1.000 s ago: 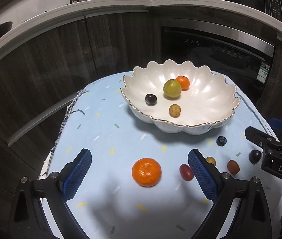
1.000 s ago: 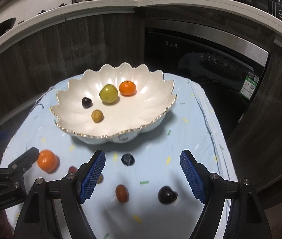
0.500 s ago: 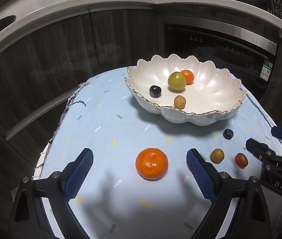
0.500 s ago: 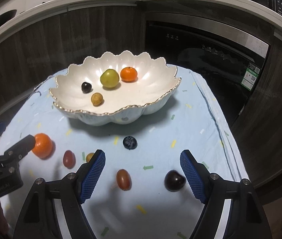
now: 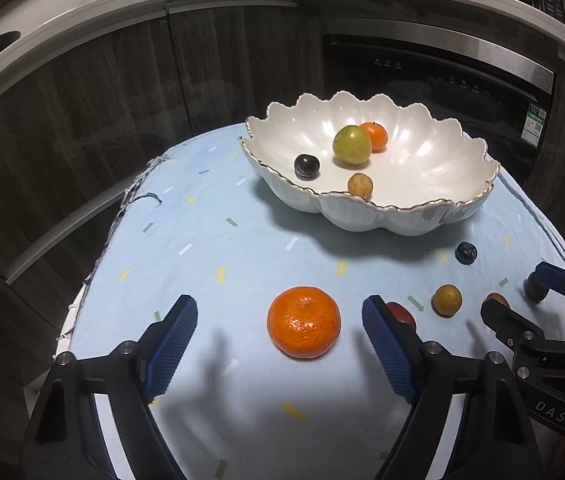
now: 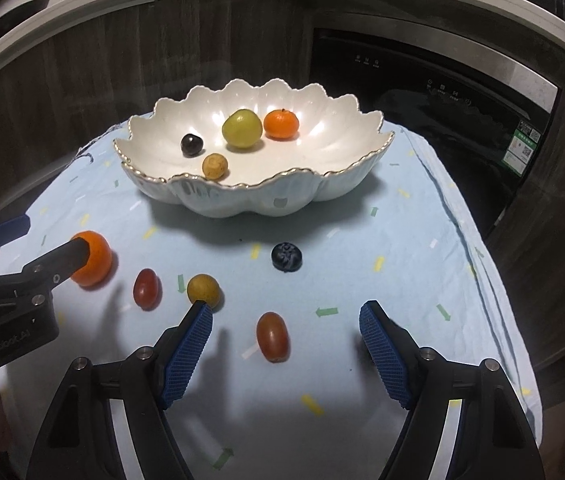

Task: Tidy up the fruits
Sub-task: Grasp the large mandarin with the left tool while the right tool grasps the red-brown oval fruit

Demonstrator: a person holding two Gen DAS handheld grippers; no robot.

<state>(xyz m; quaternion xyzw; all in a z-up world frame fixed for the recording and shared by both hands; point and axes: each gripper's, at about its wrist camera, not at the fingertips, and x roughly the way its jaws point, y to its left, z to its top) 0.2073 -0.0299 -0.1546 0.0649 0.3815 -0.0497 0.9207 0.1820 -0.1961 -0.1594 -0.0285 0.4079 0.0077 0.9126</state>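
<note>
Blue tablecloth, left gripper closing, unclenched, around mandarin, right gripper closing, unclenched, around cherry tomato

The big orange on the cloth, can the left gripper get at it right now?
Probably yes: the big orange lies bare on the cloth between the closing jaws of the left gripper, pads not yet touching, nothing in between.
</note>
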